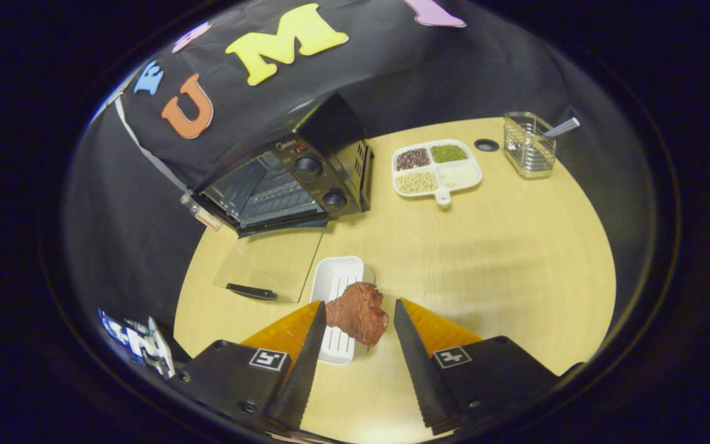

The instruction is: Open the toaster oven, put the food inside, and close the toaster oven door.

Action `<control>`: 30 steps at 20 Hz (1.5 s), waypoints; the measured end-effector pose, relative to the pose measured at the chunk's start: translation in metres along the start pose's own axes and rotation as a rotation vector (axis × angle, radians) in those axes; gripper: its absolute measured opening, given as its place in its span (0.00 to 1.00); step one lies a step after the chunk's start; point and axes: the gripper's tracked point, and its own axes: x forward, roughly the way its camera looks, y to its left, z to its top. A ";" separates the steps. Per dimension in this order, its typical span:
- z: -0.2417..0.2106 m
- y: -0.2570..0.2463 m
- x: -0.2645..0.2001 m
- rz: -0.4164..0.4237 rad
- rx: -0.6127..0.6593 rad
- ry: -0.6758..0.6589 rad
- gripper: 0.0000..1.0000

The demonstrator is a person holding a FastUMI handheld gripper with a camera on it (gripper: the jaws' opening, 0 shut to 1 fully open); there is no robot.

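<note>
Meat piece lying between your spread gripper fingers, not pinched; toaster oven waiting open at 11 o'clock. Closing off-centre risks meat slipping off white tray.

Gripper fingers spread wide apart

A brand mark is printed in pale letters on the top front edge of the toaster oven, directly above its upper control knob; it appears to read "Midea", though the lettering is small. Each finger body of the claw carries one square black-and-white coded marker, a machine-readable pattern without letters or numbers. A small red-and-white sticker sits at the oven's far lower corner, away from the knobs; its print is too small to read.
</note>
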 end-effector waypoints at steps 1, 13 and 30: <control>-0.003 0.001 0.001 0.014 0.004 0.009 0.69; -0.019 0.006 -0.007 0.104 0.028 -0.003 0.09; -0.001 0.126 -0.079 -0.152 -0.475 -0.303 0.06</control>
